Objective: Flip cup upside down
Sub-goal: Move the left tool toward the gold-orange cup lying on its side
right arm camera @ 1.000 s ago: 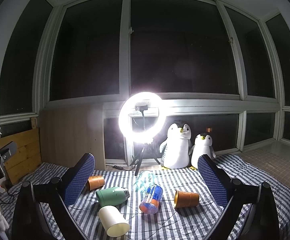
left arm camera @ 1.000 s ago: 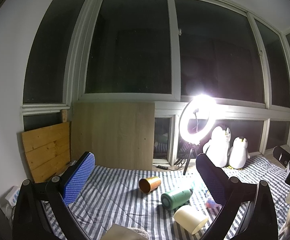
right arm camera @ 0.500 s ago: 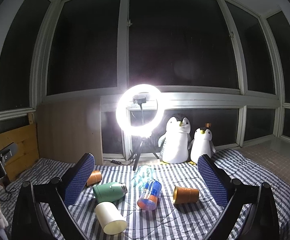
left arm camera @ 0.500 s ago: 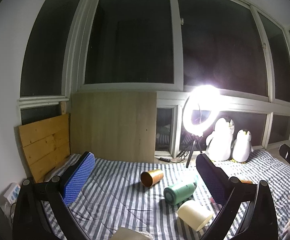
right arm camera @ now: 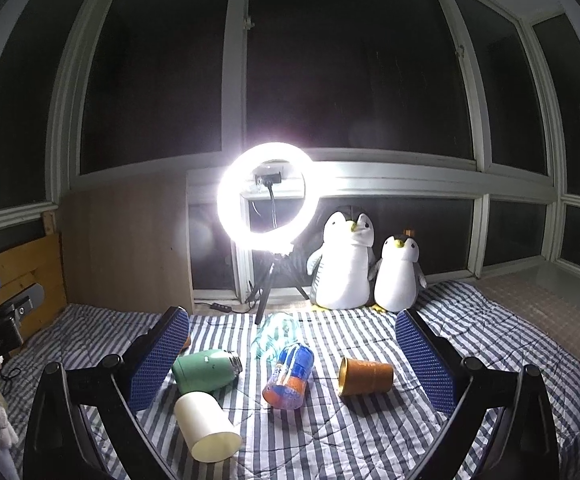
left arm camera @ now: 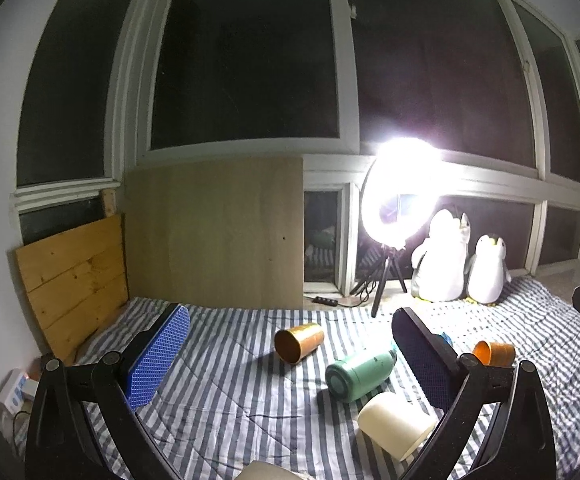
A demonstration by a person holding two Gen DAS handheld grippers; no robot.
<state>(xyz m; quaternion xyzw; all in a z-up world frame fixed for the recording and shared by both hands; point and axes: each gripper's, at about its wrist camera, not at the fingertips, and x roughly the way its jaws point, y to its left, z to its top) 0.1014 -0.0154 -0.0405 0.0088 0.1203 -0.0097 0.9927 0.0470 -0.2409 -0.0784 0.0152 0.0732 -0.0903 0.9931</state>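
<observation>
The left gripper (left arm camera: pixel 290 354) hangs wide open above the striped blanket (left arm camera: pixel 217 392), holding nothing. An orange cup (left arm camera: pixel 298 342), a green flask (left arm camera: pixel 360 370) and a cream cup (left arm camera: pixel 394 424) lie on their sides between its blue pads (left arm camera: pixel 157 356).

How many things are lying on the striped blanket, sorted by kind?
Cups: 3, namely the cream cup, the right orange cup and the left orange cup
Green flask: 1
Plastic bottles: 2, the blue-label bottle and the clear bottle
Total: 6, all on their sides.
</observation>
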